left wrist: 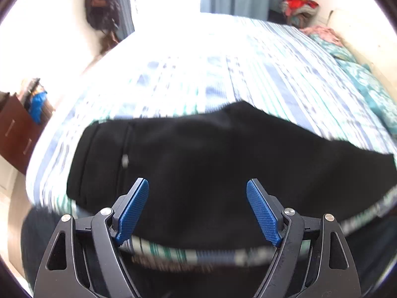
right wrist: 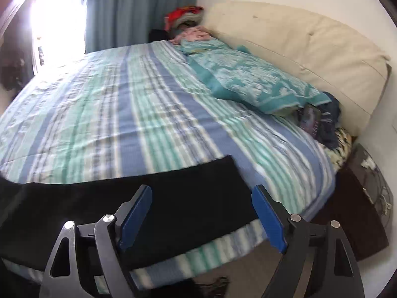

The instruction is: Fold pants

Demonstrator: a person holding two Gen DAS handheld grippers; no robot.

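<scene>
Black pants [left wrist: 198, 159] lie flat along the near edge of a bed with a blue, green and white striped cover [left wrist: 223, 74]. The waistband end is at the left in the left wrist view. My left gripper [left wrist: 197, 186] is open and empty, hovering above the middle of the pants. In the right wrist view the leg end of the pants [right wrist: 148, 198] lies across the near edge of the bed [right wrist: 148, 111]. My right gripper [right wrist: 202, 192] is open and empty above that end, its right finger past the cloth's edge.
A teal patterned pillow [right wrist: 250, 82] and a cream headboard cushion [right wrist: 310, 49] lie at the bed's right side. Folded clothes [right wrist: 184, 16] are piled in the far corner by blue curtains [right wrist: 139, 7]. A brown drawer cabinet [left wrist: 17, 129] stands left of the bed. A dark box [right wrist: 359, 198] stands right.
</scene>
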